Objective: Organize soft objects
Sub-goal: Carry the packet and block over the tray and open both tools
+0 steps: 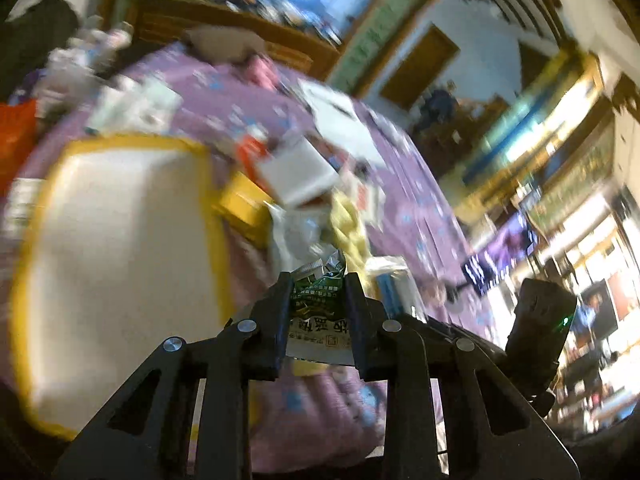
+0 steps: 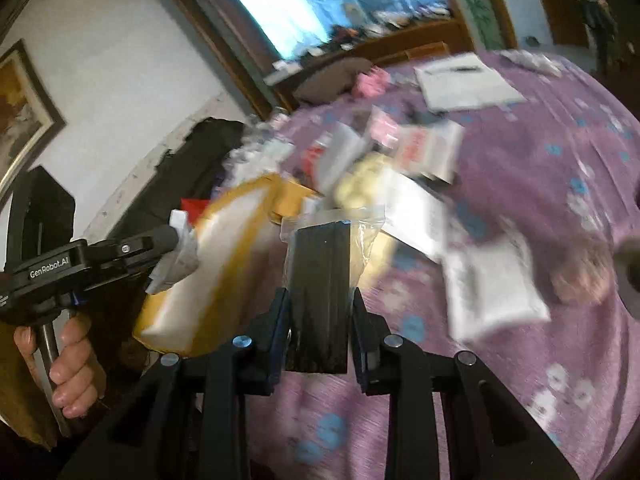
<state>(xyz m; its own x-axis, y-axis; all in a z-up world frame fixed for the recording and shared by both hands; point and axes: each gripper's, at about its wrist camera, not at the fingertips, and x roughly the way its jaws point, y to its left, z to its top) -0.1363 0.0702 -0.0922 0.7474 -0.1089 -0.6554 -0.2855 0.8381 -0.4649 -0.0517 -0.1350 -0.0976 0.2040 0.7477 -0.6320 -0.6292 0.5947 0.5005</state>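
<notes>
From the left wrist, a purple flowered bedspread (image 1: 400, 184) fills the middle, strewn with blurred packets and papers; a wooden headboard shelf (image 1: 224, 20) runs along 12 o'clock, and bright cluttered shelving streaks away at 3 o'clock. A white bin with a yellow rim (image 1: 120, 264) sits at 9 o'clock, a pale yellow plush (image 1: 352, 228) just beyond the fingertips. The left hand-held gripper (image 1: 318, 308) is clamped on a green-printed foil packet (image 1: 316, 320), its jaws nearly together. This view alone shows the right tool's dark body (image 1: 540, 336) at 4 o'clock. From the right wrist, the same bedspread (image 2: 520, 200) spreads toward 3 o'clock, white wall and a framed picture (image 2: 20, 116) at 10 o'clock. Only here appears the person's hand (image 2: 68, 356) gripping the left tool's handle at 8 o'clock. The right hand-held gripper (image 2: 318, 320) pinches a clear bag holding a dark folded item (image 2: 320, 280), raised above the bed, beside the bin (image 2: 224, 256).
</notes>
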